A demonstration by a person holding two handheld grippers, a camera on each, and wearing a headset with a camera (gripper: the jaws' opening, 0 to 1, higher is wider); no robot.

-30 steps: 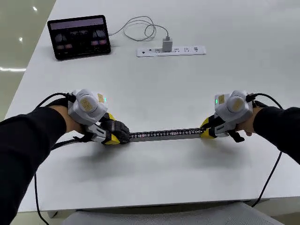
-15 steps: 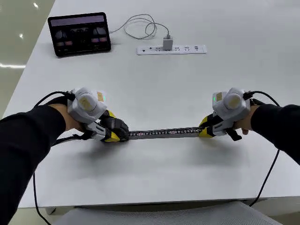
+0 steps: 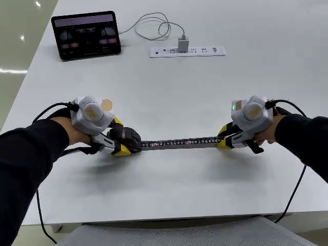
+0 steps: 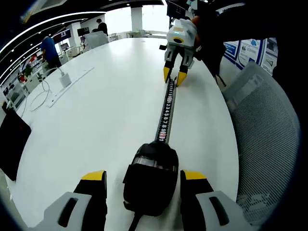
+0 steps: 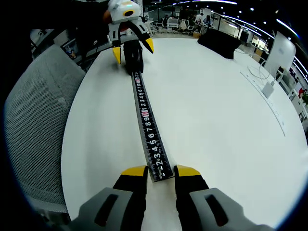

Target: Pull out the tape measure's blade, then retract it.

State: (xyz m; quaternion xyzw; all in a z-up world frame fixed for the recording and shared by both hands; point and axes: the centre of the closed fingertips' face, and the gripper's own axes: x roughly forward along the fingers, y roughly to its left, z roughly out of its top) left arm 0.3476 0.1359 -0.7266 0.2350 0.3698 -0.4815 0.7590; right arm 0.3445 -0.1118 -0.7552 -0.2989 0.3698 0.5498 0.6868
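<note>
Blade (image 5: 148, 125), pinched by our right gripper (image 5: 160, 175), runs toward 12 o'clock to the case (image 4: 151, 178); whether the left gripper (image 4: 143, 174) clamps it we cannot tell.

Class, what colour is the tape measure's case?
The tape measure case is black; it shows best in the left gripper view.

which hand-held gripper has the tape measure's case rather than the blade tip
The left hand-held gripper: its jaws sit on either side of the black case, while the right hand-held gripper pinches the end of the pulled-out blade.
</note>
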